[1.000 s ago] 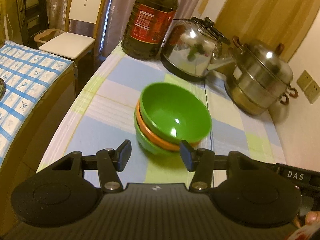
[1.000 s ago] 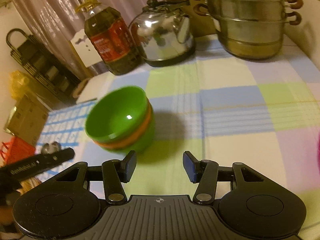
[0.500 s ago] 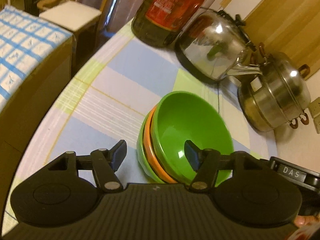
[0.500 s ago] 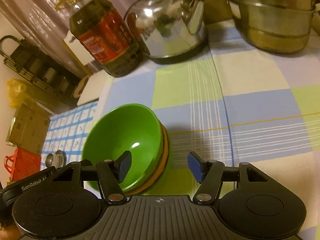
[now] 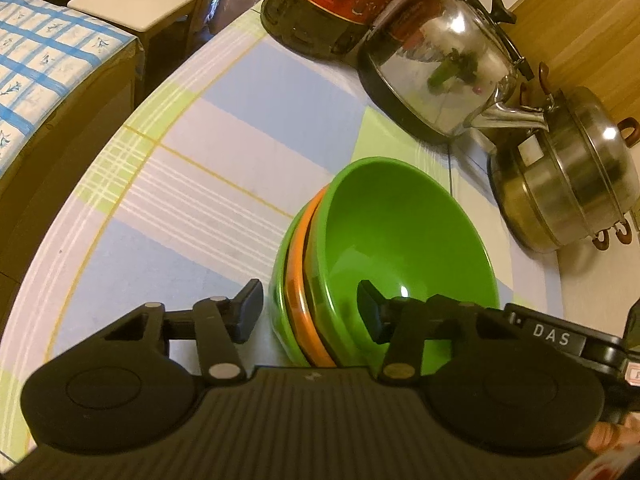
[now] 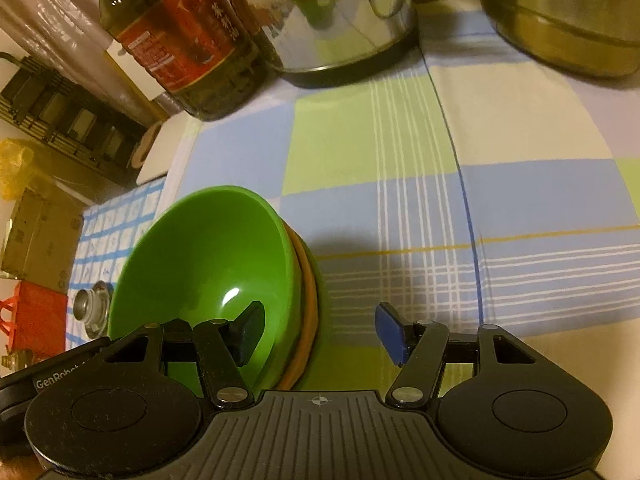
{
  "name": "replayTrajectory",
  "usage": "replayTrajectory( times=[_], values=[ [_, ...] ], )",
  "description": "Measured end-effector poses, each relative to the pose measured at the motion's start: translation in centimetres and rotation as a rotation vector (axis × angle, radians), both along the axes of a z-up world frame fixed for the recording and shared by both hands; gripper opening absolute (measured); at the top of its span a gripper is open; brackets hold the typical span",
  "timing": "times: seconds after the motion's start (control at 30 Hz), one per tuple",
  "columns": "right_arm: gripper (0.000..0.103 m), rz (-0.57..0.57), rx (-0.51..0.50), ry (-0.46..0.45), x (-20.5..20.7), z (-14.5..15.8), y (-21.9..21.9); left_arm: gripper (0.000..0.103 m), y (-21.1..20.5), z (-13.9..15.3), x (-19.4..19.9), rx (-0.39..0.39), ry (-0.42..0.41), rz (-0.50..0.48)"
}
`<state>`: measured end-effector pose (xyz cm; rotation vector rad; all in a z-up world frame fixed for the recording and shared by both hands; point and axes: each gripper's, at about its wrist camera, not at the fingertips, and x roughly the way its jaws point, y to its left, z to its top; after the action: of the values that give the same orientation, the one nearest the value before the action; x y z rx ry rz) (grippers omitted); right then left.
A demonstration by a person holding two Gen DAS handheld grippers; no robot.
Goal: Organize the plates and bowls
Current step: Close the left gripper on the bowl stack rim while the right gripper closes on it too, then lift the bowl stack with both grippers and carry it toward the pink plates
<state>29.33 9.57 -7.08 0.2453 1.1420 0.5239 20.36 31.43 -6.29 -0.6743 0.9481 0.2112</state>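
Currently both grippers straddle opposite walls of the bowl stack (image 5: 384, 264), fingers spread wide, nothing clamped.

Stack: green top bowl (image 6: 208, 272) nested in an orange bowl (image 5: 298, 280), nested in another green bowl (image 5: 280, 304). It sits on the checked cloth surface (image 6: 480, 200), near the edge.

Left gripper (image 5: 308, 308): its right finger is inside the top bowl, its left finger is outside the stack, apart from the outer wall. Rims of all three bowls run between them. Can't tell if the inner finger touches the bowl.

Right gripper (image 6: 320, 332): mirror case. Left finger inside the top bowl, right finger (blue pad) outside over the cloth, well off the stack wall.

Behind the stack, along the far side of the surface: oil bottle (image 6: 180, 40), steel kettle (image 5: 440, 64), stacked steel steamer pot (image 5: 568, 184). Kettle sits between bottle and pot, spout pointing toward the pot.

Off the surface: white stool (image 5: 136, 0), and a lower table with blue-check cloth (image 5: 48, 64).
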Motion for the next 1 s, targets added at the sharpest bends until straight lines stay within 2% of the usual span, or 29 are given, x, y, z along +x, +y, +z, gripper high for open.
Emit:
replayTrajectory(
  times=[0.17,0.4,0.53,1.0],
  values=[
    [0.061,-0.006,0.015,0.028,0.1,-0.6,0.2,0.039,-0.2,-0.1,0.2,0.015,0.000,-0.011],
    [0.040,0.004,0.014,0.038,-0.1,-0.8,0.8,0.031,-0.1,-0.1,0.1,0.024,0.009,-0.009],
    [0.029,-0.004,0.023,0.046,-0.1,-0.9,0.9,0.031,-0.1,-0.1,0.2,0.029,0.014,-0.013],
    [0.027,-0.012,0.011,0.046,-1.3,-0.6,0.3,0.030,-1.5,0.6,-0.3,0.062,0.029,-0.036]
  ],
)
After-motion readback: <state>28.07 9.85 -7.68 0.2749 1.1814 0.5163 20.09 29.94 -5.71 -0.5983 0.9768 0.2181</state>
